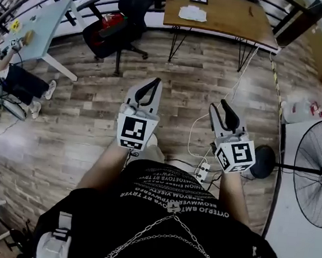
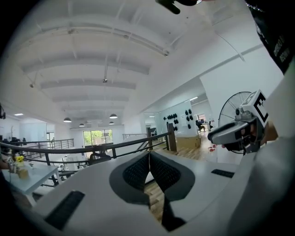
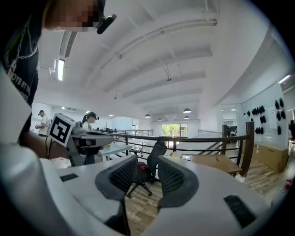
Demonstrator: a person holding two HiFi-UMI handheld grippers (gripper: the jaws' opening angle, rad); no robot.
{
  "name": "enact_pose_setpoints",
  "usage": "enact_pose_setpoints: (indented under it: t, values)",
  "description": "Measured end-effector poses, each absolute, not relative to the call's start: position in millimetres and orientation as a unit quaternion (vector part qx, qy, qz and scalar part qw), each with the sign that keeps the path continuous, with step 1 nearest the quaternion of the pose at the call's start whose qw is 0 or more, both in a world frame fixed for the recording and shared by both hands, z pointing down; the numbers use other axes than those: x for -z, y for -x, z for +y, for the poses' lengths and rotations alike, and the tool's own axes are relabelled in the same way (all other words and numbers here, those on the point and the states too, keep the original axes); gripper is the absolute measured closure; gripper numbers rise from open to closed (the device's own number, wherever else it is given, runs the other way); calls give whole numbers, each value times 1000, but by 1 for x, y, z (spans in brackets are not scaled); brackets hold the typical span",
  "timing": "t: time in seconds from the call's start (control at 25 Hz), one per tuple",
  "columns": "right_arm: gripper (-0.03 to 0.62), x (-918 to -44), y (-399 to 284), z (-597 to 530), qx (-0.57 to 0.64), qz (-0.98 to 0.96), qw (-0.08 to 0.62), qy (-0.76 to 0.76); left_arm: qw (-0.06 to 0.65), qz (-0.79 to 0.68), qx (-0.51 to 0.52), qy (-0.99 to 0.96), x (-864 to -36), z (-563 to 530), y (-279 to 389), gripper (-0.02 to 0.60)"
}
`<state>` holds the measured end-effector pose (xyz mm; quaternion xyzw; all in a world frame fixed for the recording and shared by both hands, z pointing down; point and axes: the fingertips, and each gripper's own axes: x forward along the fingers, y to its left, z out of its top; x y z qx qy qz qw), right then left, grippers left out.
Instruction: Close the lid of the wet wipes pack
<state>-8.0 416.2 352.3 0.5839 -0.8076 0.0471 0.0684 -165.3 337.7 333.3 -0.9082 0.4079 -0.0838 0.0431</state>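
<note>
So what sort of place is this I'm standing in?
Probably an open-plan office or workshop, perhaps on an upper level: there's a wooden desk, a black office chair, and a black railing running along the edge.

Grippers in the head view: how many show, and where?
2. The left gripper is left of centre, the right gripper right of centre, both above the wooden floor.

Lighting: bright, even; ceiling lamps (image 3: 186, 110) and far window (image 2: 97, 137). Soft floor shadows. Strong fisheye bending, dark corners.
</note>
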Motion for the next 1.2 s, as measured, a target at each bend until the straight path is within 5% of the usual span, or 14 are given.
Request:
enact_pose_setpoints:
  t: [0.24, 1.2]
  values:
    - [468, -356, 16, 353, -65, -805, 59, -586, 113, 370, 65, 920, -304, 276, 138, 552]
    - [468, -349, 32, 271, -28, -778, 71, -624, 56, 337, 92, 935, -355, 185, 163, 553]
